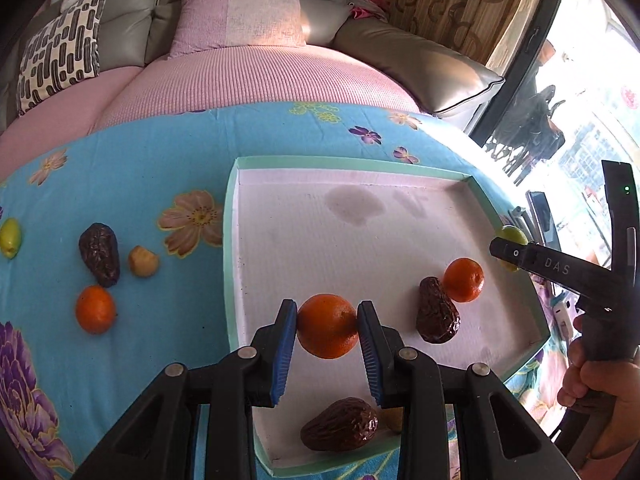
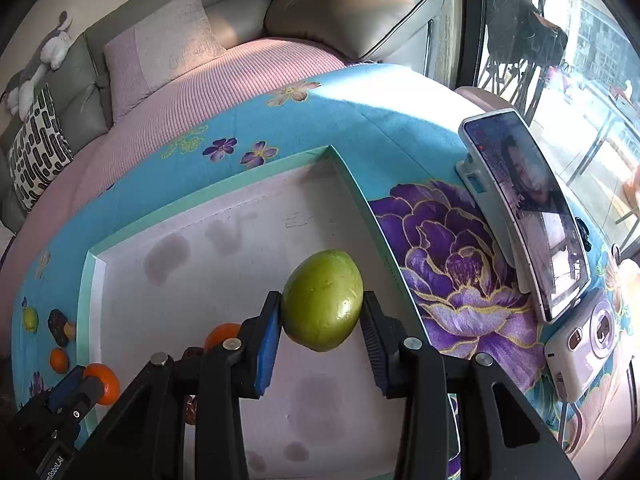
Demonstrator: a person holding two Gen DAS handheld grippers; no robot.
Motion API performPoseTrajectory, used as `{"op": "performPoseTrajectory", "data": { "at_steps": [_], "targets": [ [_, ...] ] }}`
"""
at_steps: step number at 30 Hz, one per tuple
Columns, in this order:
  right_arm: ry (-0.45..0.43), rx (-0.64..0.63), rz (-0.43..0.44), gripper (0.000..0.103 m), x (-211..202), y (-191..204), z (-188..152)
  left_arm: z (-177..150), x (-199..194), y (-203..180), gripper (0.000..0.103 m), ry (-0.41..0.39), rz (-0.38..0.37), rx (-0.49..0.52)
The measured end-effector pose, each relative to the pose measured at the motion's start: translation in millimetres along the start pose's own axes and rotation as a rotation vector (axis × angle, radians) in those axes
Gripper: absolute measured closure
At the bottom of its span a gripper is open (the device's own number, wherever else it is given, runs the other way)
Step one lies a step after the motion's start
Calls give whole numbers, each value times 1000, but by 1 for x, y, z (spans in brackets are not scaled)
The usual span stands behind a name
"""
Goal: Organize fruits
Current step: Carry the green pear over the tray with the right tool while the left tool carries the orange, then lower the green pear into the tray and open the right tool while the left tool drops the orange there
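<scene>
Fruits are split between my two grippers, the tray and the cloth. My left gripper (image 1: 327, 326) pinches an orange (image 1: 327, 326) squarely between its blue pads (image 1: 285, 354), holding it above the near part of the white tray (image 1: 320, 164) with the mint-green rim. My right gripper (image 2: 322, 316) is clamped on a green fruit (image 2: 323, 300), egg-shaped and glossy, which sits between the pads with its broad sides against them, over the tray's right half near the rim.

In the tray, as my left wrist camera shows it, a second orange (image 1: 463, 279) lies touching a dark wrinkled date (image 1: 436, 312), right of my held orange. Another date (image 1: 340, 424) lies near the front rim, below my left gripper, with a pale fruit partly hidden behind the right finger.

Left of the tray, on the blue flowered cloth (image 1: 160, 152) covering the surface, lie a third date (image 1: 100, 254), a small tan fruit (image 1: 143, 261) just beside it, an orange (image 1: 96, 309) near them, and a yellow-green fruit (image 1: 10, 238) at the far left edge.

A phone (image 2: 532, 216) on a stand and a white instant camera (image 2: 584, 344) sit right of the tray.
</scene>
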State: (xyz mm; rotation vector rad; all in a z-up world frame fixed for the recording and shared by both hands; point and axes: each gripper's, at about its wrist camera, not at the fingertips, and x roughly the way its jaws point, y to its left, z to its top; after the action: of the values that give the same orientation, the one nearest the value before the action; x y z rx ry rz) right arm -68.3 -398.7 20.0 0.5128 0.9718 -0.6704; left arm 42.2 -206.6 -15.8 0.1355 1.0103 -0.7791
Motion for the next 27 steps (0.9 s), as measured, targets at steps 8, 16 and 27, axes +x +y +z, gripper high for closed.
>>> {"op": "performPoseTrajectory", "data": {
  "at_steps": [8,16,27],
  "targets": [
    [71,-6,-43,62,12,-1,-6,-7,9,9,70,52,5,-33],
    [82,-13,-59,62,13,0,-6,-8,7,10,69,64,6,-41],
    [29,-27,-78,61,-1,2,-2,-7,3,6,69,65,23,-23]
  ]
}}
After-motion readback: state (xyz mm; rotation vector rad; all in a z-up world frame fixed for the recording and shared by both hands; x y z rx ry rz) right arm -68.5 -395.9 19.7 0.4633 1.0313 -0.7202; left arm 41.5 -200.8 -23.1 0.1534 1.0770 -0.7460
